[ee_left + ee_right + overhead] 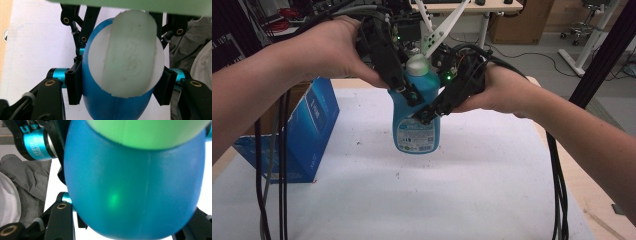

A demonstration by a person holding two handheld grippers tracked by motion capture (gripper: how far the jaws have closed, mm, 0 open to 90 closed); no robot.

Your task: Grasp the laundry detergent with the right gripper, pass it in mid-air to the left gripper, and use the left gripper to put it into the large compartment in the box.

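reaching inward from both sides, left tongs (408, 95) and right tongs (428, 114) both clenched around blue bottle (416, 125)

Blue box (297, 135) at table's (462, 200) left; open surface elsewhere.

bottle label: print on the blue bottle (416, 125) too small for me to read in the high view.
bottle shoulder: covered by my left gripper (404, 94) and right gripper (428, 114), which cross in front of it.
bottle in right gripper view: blue body (132, 192) blurred, cut off at top and bottom edges; the jaw tips lie behind it, so I cannot tell their grip from here.
cap: white cap (126, 53) blurred at close range, top clipped by a green blur.
blue box (294, 135): my left forearm (257, 85) and the cables (272, 165) cover part of it; its lettering is unreadable.
my forearms: cut off at frame edges.
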